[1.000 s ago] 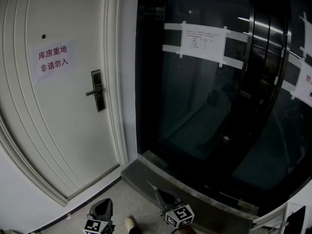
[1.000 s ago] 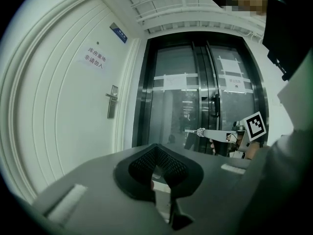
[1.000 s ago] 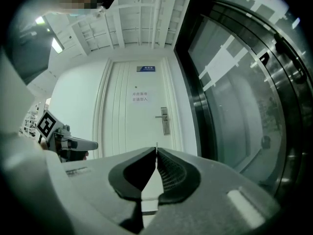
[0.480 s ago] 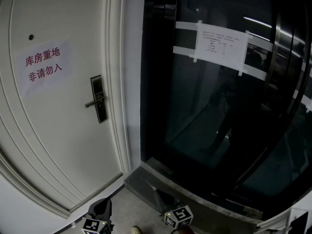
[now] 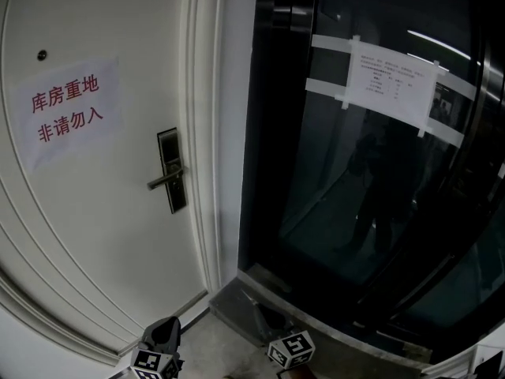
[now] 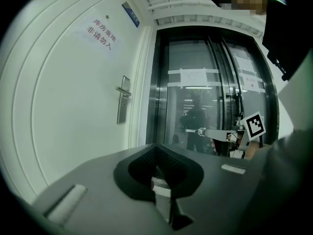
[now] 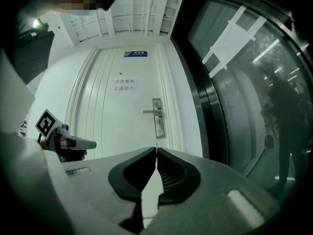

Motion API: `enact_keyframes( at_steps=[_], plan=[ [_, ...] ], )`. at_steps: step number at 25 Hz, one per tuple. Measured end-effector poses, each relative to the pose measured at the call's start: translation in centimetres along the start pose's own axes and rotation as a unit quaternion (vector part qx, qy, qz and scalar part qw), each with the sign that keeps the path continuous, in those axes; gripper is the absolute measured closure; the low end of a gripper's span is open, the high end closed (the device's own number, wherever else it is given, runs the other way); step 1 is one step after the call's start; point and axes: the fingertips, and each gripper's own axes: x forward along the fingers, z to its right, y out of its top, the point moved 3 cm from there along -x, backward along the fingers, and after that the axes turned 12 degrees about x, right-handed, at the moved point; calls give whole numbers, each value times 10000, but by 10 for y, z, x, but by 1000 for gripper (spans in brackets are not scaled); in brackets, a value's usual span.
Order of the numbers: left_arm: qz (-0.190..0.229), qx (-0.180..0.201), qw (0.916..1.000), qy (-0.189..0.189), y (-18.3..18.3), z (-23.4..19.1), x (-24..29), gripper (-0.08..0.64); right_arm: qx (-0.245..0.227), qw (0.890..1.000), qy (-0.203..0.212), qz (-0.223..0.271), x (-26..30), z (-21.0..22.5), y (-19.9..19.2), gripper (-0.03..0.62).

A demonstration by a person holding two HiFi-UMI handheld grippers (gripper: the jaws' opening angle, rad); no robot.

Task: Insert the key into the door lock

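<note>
Door lock (image 5: 173,172), a dark metal plate with a lever handle, sits at the right-hand edge of a white panelled door (image 5: 95,235).

Head view: the lock looks larger and nearer the middle of the frame than a second ago, so the person is walking up to the door. The approach is under way and insertion has not begun. A paper sign (image 5: 67,109) with red characters hangs left of the lock. Dark glass doors (image 5: 379,180) fill the right side. Both tools ride low at the bottom edge, left gripper (image 5: 163,330) and right gripper (image 5: 262,314), well apart from the lock.

Left gripper view: its jaws are pressed together, with nothing I can make out between them. Off to the right it catches the right gripper (image 6: 208,132) from the side. There a slim metal piece, which I take for the key (image 6: 201,130), pokes out beyond the tips toward the door. The head view shows none of that.

Right gripper view: its jaws are clenched, and only a thin sliver of the key (image 7: 156,145) stands above the tips, edge-on. This gripper faces the door squarely. The lock (image 7: 157,112) appears just above the jaw tips in the frame, roughly in line but far off. The left gripper (image 7: 93,143) shows at the left, tips together.
</note>
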Motion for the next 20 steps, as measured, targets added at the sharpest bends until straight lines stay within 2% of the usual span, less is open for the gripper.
enact_keyframes(
  at_steps=[11,20],
  plan=[
    [124,-46,9999,57,-5,-51,20,558,-160,9999,53,19,55,-6,4,581],
    [97,-152,9993,320,-14,-84,31,558,-521,9980,345,20,110,-8,18,581]
  ],
)
